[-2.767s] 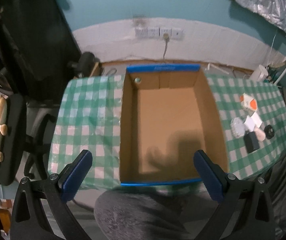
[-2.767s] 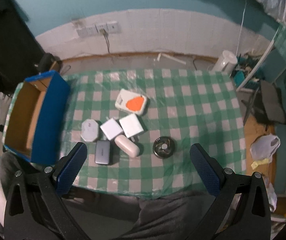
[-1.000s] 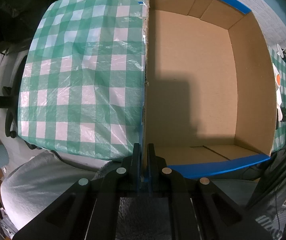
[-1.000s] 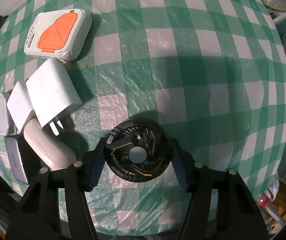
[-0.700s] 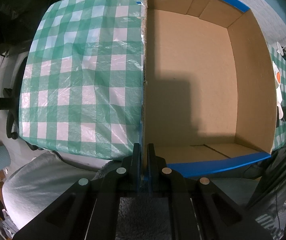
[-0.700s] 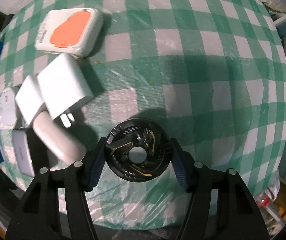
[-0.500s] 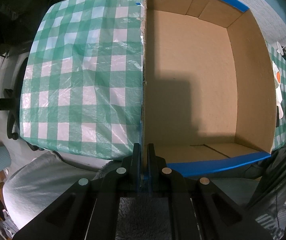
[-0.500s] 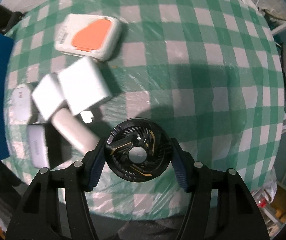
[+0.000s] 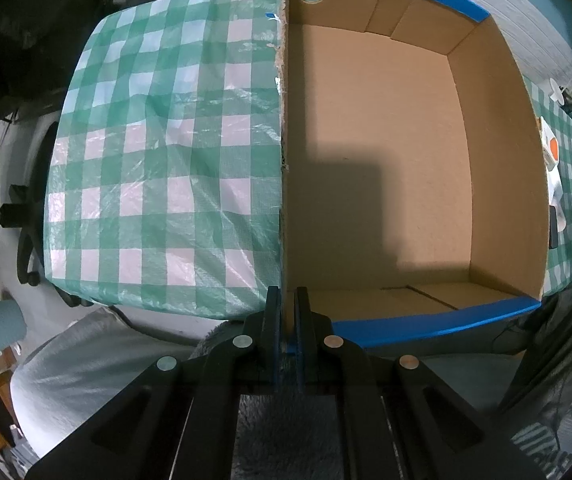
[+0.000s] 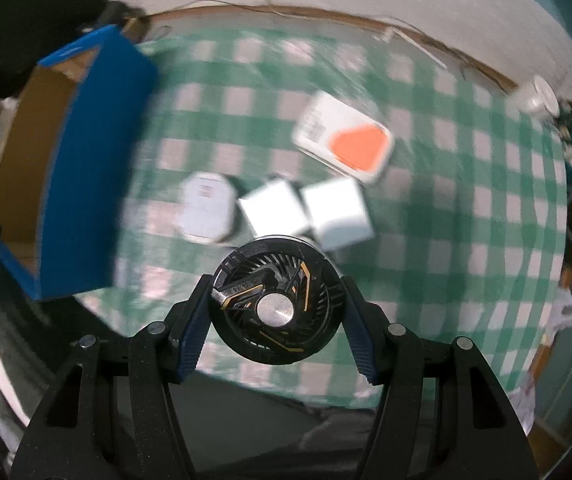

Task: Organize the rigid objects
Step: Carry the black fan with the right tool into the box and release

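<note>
The right tongs (image 10: pixel 274 312) are closed on the round black fan (image 10: pixel 276 302), which has been lifted off the checked cloth (image 10: pixel 426 240) it lay on before. The left tongs (image 9: pixel 285 320) are still pinched on the box (image 9: pixel 284 160) wall.

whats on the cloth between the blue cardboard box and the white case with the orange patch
Right wrist view: only bare green checked tablecloth between cardboard box and orange-patched case.
</note>
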Motion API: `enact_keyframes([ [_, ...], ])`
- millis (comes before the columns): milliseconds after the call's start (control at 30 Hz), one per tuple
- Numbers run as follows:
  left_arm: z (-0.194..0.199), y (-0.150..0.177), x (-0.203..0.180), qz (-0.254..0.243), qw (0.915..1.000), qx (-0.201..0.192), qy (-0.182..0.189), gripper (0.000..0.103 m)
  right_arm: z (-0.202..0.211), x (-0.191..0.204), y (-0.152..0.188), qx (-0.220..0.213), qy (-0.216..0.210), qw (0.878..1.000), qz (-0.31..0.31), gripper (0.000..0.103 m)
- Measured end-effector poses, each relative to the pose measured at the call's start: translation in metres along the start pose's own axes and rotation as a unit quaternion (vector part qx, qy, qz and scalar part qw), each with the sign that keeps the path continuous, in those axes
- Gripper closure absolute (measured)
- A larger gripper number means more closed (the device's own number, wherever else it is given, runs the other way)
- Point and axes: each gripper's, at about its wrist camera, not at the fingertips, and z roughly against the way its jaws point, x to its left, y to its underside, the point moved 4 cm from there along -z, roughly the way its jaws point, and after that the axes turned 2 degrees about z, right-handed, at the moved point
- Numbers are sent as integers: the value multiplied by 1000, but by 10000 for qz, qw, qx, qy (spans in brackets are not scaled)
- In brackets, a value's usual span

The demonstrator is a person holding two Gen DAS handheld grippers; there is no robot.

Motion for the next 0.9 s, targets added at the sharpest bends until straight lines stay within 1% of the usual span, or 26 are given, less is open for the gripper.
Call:
enact_keyframes([
  [33, 0, 0, 0, 2, 10000, 1, 3, 97, 4, 10, -9, -31, -26, 9999, 109, 41],
  [100, 0, -1, 0, -3, 10000, 0, -3, 97, 31, 12, 2, -69, -65, 9996, 269, 41],
  [133, 0, 0, 0, 4, 10000, -2, -4, 97, 34, 23, -7, -93, -92, 9992, 378, 41],
  [167, 0, 0, -1, 6, 10000, -5, -3, 97, 39, 34, -5, -126, -126, 9987, 471, 41],
  [367, -1, 0, -1, -3, 10000, 6, 8, 97, 40, 93, -28, -189, -354, 9953, 883, 41],
  [533, -3, 0, 0, 17, 10000, 36, 12, 97, 29, 150, -44, -221, -651, 9904, 1201, 41],
  [633, -4, 1, -1, 11, 10000, 47, -12, 97, 16, 176, -49, -135, -755, 9884, 1312, 41],
  [800, -3, 3, -1, -18, 10000, 54, 2, 97, -3, 205, -53, 4, -818, 9860, 1450, 41],
  [900, -3, 4, -2, -48, 10000, 55, -9, 97, -14, 215, -56, 57, -794, 9854, 1506, 41],
])
